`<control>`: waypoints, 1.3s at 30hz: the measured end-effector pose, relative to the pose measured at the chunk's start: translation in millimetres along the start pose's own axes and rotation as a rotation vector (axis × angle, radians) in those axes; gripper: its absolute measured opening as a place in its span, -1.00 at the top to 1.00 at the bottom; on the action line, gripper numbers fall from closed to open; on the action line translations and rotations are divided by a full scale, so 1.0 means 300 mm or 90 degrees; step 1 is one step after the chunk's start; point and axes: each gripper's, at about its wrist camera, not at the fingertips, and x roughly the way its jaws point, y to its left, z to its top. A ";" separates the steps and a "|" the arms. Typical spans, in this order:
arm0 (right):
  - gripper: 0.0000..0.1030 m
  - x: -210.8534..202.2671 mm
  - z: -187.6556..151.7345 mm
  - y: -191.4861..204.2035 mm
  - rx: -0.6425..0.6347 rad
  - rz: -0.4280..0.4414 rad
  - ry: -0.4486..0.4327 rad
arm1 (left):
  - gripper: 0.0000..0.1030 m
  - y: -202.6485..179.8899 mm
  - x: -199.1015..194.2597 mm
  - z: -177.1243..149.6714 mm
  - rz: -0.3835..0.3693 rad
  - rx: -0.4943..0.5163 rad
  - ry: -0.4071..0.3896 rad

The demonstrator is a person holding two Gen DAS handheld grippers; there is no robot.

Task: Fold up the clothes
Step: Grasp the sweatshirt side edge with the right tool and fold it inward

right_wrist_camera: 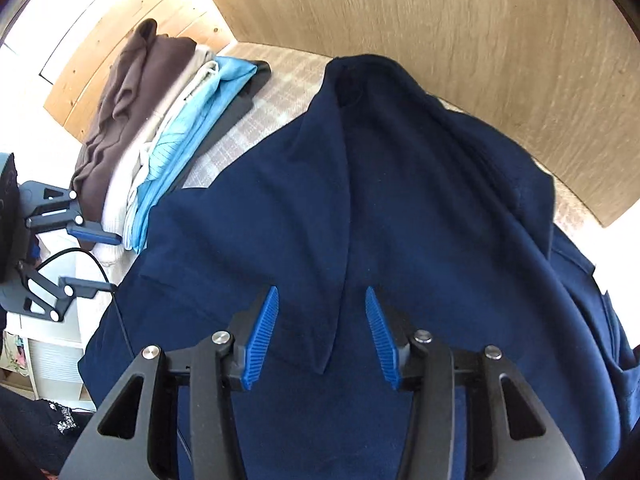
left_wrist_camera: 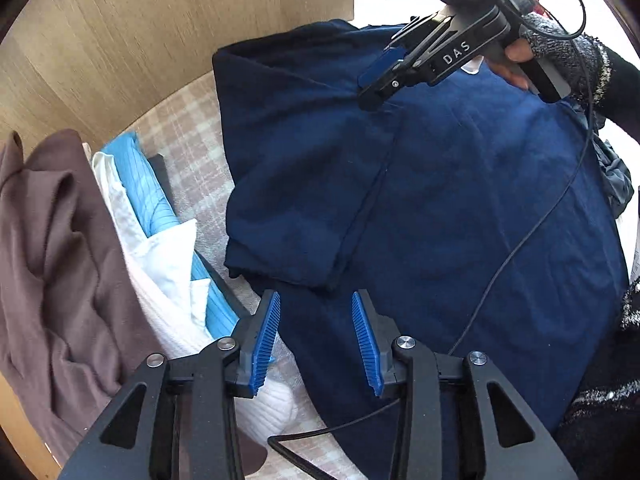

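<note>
A navy garment lies spread on a checked cover, with one side panel folded over its body. My left gripper is open just above the garment's near edge, close to the folded panel's lower corner, holding nothing. A hand in a knit sleeve holds my right gripper over the garment's far part. In the right wrist view the right gripper is open, and the pointed corner of a folded flap lies below its fingers. The garment rises in a hump toward the wooden wall. The left gripper shows at the left edge.
A stack of folded clothes, brown, white and light blue, sits left of the garment. A wooden panel backs the checked cover. A black cable trails across the garment.
</note>
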 end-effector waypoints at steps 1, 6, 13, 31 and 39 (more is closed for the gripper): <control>0.12 0.006 -0.016 0.001 -0.003 -0.004 0.001 | 0.30 0.005 0.012 0.001 -0.007 -0.014 0.001; 0.13 0.009 -0.022 0.022 -0.067 -0.032 0.011 | 0.30 0.029 0.071 0.006 -0.039 -0.084 0.003; 0.71 0.051 -0.007 0.043 -0.099 -0.027 0.043 | 0.30 0.054 0.134 0.010 -0.069 -0.154 0.003; 0.95 -0.097 0.057 0.027 -0.098 -0.054 0.036 | 0.69 0.033 0.050 -0.042 -0.167 -0.175 -0.028; 0.71 -0.032 0.040 0.011 -0.129 -0.185 0.072 | 0.55 0.093 0.008 -0.023 -0.124 -0.167 -0.067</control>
